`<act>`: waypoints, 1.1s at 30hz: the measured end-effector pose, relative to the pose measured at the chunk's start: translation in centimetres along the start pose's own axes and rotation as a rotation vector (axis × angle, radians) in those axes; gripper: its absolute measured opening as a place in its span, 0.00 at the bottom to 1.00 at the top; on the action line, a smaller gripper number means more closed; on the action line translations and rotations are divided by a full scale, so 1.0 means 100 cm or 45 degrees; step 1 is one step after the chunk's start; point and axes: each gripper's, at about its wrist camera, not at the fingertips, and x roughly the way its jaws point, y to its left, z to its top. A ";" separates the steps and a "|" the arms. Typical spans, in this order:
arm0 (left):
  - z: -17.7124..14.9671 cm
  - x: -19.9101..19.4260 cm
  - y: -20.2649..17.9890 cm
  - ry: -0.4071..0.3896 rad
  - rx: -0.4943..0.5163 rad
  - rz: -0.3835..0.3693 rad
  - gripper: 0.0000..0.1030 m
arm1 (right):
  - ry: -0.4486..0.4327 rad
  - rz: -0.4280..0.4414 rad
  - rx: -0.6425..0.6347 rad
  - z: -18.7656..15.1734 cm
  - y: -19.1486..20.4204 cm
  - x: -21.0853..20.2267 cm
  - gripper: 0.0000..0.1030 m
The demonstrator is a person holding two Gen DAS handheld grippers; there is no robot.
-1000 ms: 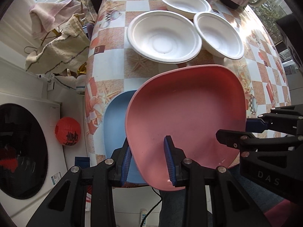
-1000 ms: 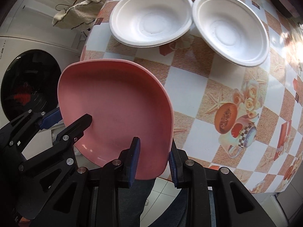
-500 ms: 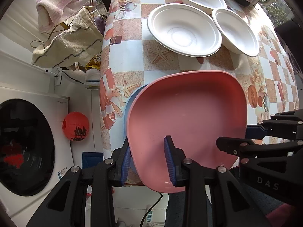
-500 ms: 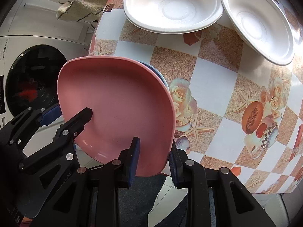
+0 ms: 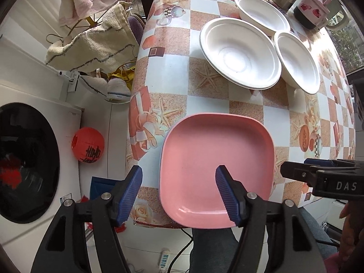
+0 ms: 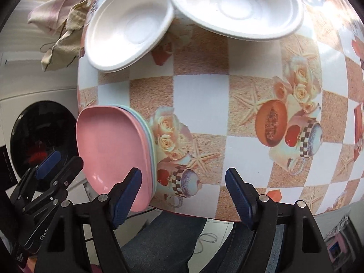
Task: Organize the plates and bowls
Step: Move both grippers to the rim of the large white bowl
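Observation:
A pink square plate (image 5: 216, 166) lies at the table's near edge, on top of a blue plate whose rim (image 6: 149, 134) shows beside it in the right wrist view. My left gripper (image 5: 178, 192) is open, its jaws astride the pink plate's near left corner, holding nothing. My right gripper (image 6: 183, 195) is open and empty just right of the pink plate (image 6: 111, 150). Three white bowls (image 5: 238, 52), (image 5: 298, 61), (image 5: 261, 14) sit further back on the table.
The table has a checked, flowery cloth (image 5: 173, 72). A washing machine (image 5: 25, 159), a red lantern (image 5: 87, 144) and towels on a rack (image 5: 91, 43) stand to the left. Cups and jars (image 5: 311, 11) are at the table's far end.
The pink plate has been lowered onto the blue plate and let go. Both grippers have opened; the right one has shifted off to the plate's right.

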 end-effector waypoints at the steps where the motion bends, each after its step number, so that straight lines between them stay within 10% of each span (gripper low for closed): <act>1: 0.002 -0.001 -0.001 -0.002 0.004 -0.007 0.69 | 0.001 0.005 0.025 -0.001 -0.005 -0.004 0.75; 33: 0.150 0.038 -0.024 0.065 0.140 0.089 0.71 | -0.034 0.290 0.413 0.092 -0.025 0.004 0.75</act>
